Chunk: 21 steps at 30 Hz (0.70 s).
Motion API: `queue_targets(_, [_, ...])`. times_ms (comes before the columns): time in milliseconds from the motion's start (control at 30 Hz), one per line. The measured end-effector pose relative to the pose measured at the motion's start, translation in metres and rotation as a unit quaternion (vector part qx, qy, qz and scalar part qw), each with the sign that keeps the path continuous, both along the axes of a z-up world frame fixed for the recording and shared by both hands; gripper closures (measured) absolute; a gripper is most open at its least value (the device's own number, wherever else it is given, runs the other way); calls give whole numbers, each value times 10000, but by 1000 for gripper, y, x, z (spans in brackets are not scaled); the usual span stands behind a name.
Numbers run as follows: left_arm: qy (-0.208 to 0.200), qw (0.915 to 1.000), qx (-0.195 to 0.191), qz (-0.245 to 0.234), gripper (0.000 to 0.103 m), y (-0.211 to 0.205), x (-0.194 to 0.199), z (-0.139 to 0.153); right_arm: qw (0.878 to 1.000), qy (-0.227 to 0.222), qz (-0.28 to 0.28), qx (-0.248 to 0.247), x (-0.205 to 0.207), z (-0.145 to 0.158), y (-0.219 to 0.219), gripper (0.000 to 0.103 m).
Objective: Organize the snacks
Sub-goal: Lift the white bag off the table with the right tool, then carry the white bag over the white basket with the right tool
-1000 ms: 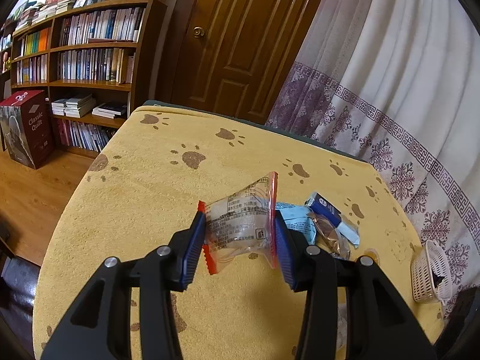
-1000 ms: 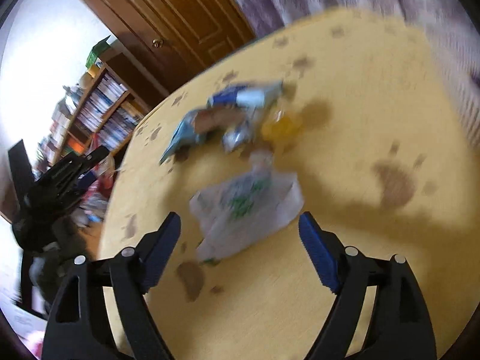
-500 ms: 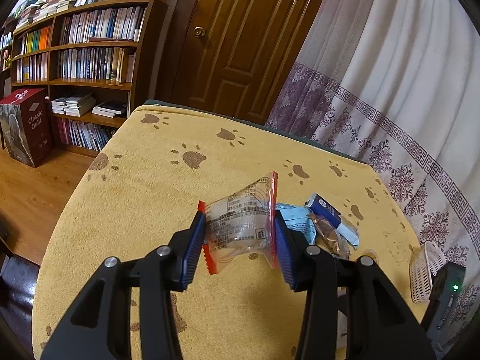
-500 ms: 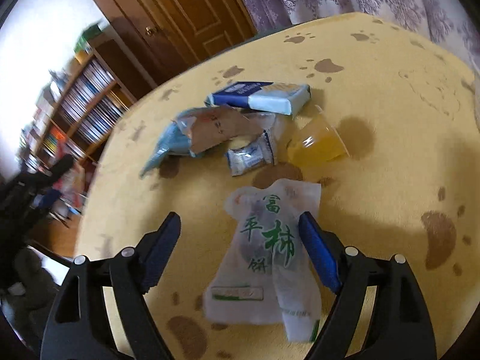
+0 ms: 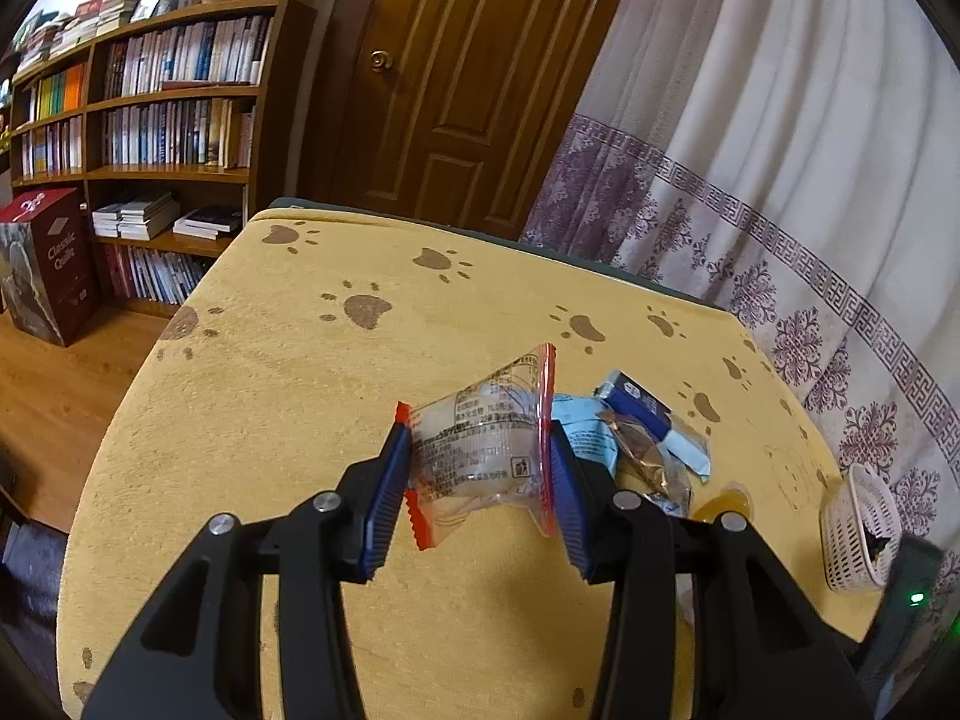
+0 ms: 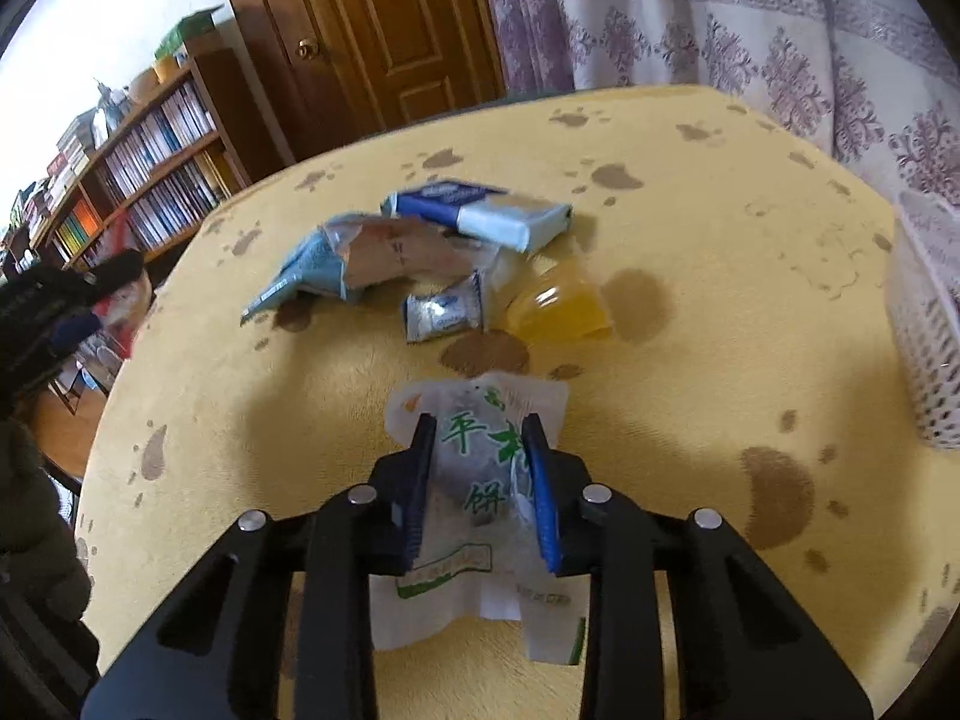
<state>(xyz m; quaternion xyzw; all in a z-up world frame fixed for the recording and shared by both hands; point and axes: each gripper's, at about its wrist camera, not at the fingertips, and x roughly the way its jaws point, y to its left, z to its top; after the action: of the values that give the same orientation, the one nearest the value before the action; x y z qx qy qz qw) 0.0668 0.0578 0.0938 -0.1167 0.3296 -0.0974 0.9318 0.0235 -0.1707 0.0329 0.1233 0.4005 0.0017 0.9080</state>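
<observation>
The blue-padded fingers (image 5: pixel 389 492) of the left gripper (image 5: pixel 477 480) are seen partly closed, pressed against both sides of a clear snack packet with red crimped edges (image 5: pixel 480 450), which is held up off the table (image 5: pixel 288 396). The fingers (image 6: pixel 543 492) of the right gripper (image 6: pixel 479 480) are seen drawn close together around the middle of a white packet printed with green characters (image 6: pixel 474 438), which is pinched between the pads while its lower part is spread flat on the cloth beneath the gripper body.

The table, covered in a yellow cloth with brown paw prints, is seen spreading out beyond both pairs of fingers. A white lattice basket (image 6: pixel 927 360) is stood to the right of the right fingers, well apart from them, near the table edge; the same basket (image 5: pixel 858 534) is seen far right of the left fingers. Ahead of the right fingertips a heap of snacks is laid: a blue and white box (image 6: pixel 480 213) farthest away, a pale blue opened wrapper (image 6: pixel 336 264) ahead and to the left, a yellow jelly cup (image 6: pixel 558 303) just ahead and slightly right, and a small silver-blue sweet packet (image 6: pixel 444 315) nearest, between wrapper and cup. The same heap is seen just beyond the left gripper's right finger. A bookcase (image 5: pixel 162 102) is seen far beyond the left fingers.
</observation>
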Motion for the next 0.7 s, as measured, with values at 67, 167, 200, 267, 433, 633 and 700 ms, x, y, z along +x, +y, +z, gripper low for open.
queue_targets(67, [10,10000,18,-34,58,-3,0,-1,9999,-105,-42,36,-6,8,-5,73])
queue_targets(167, [10,10000,43,-80,58,-7,-1,-1,9997,-203,-106,58,-14,17,-13,73])
queue_targets(200, [6,9999,46,-91,58,-8,-1,-1,9996,-231,-128,65,-17,20,-16,73])
queue_targets(267, [-6,9999,60,-128,58,-10,-2,-1,9992,-324,-202,88,-24,27,-22,73])
queue_targets(433, [-17,9997,110,-234,58,-18,-4,-1,9966,-619,-530,92,-41,49,-49,73])
queue_targets(633, [-33,9992,193,-344,58,-28,-7,-1,9911,-801,-1067,-10,-55,65,-92,73])
queue_targets(700, [-39,9990,225,-374,58,-31,-7,-2,9888,-805,-1257,9,-59,66,-109,73])
